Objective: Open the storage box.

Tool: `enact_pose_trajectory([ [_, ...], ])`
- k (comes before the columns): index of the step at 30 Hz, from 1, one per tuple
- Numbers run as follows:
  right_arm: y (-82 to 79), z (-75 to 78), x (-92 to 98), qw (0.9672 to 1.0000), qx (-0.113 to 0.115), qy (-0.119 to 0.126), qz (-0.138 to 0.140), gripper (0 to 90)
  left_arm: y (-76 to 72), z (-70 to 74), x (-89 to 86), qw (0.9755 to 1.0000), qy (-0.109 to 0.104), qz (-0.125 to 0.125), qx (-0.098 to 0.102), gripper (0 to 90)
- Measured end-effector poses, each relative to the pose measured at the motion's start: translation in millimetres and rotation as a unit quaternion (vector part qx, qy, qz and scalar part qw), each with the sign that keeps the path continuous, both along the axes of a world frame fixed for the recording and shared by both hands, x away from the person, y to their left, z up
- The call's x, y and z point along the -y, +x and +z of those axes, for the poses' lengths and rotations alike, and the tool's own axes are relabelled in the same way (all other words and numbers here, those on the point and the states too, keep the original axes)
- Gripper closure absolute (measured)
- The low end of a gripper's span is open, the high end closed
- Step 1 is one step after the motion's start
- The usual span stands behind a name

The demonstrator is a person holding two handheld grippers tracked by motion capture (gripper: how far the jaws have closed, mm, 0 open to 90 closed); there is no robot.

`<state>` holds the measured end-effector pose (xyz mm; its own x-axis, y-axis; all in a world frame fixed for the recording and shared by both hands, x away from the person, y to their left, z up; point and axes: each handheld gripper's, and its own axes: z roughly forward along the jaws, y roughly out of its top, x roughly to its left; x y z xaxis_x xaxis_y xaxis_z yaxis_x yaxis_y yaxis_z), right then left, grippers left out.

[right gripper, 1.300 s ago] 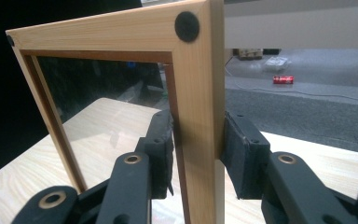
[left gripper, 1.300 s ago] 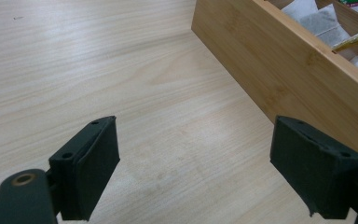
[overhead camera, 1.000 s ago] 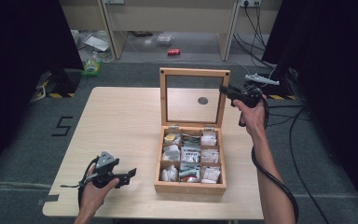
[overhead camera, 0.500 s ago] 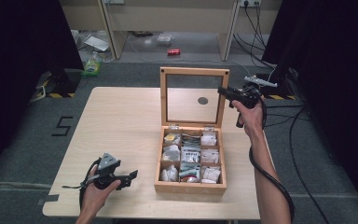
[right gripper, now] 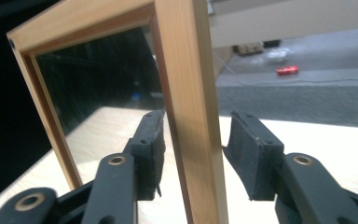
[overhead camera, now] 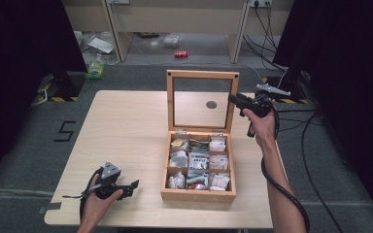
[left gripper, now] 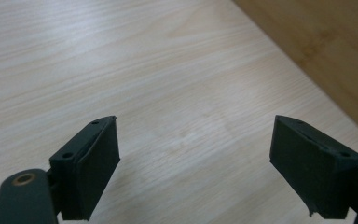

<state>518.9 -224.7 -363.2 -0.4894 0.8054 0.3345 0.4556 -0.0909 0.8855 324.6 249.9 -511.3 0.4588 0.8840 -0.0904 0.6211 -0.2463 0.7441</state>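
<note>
While upright, glass-paned wooden lid (overhead camera: 202, 97) tops compartmented box (overhead camera: 198, 194).

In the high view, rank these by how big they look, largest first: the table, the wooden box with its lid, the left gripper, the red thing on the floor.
1. table
2. wooden box, with its lid upright
3. left gripper
4. red thing on the floor; it lies farther from the camera, so its true size is unsure.

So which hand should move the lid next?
Right. The right gripper has its jaws around the lid frame, just opened. The left gripper sits open over the table.
</note>
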Motion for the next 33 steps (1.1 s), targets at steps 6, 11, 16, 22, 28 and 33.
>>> enact_pose_trajectory([
  [6,-15.9,-3.6,2.0,0.9996,-0.008,-0.025,-0.001,51.1,0.7,-7.8,-4.6,0.9997,0.022,0.007,-0.006,15.2],
  [11,-30.4,-4.3,5.0,0.9993,-0.013,-0.036,-0.001,50.7,1.0,-8.4,-5.7,0.9994,0.035,0.008,-0.002,15.2],
  [16,-45.5,-4.3,6.6,0.9982,-0.011,-0.058,0.009,51.1,0.1,-9.5,-7.0,0.9994,0.034,0.002,0.002,14.4],
  [22,-62.0,-5.2,6.0,0.9973,-0.013,-0.067,0.026,51.2,-2.7,-12.1,-9.3,0.9995,0.028,-0.003,0.014,13.8],
  [28,-77.1,-8.9,2.2,0.9962,-0.013,-0.075,0.042,50.3,-2.6,-12.4,-8.9,0.9995,0.027,-0.004,0.015,13.1],
  [33,-88.0,-12.6,-0.6,0.9953,-0.013,-0.081,0.051,49.0,-2.5,-12.4,-8.9,0.9995,0.028,-0.004,0.015,12.9],
])
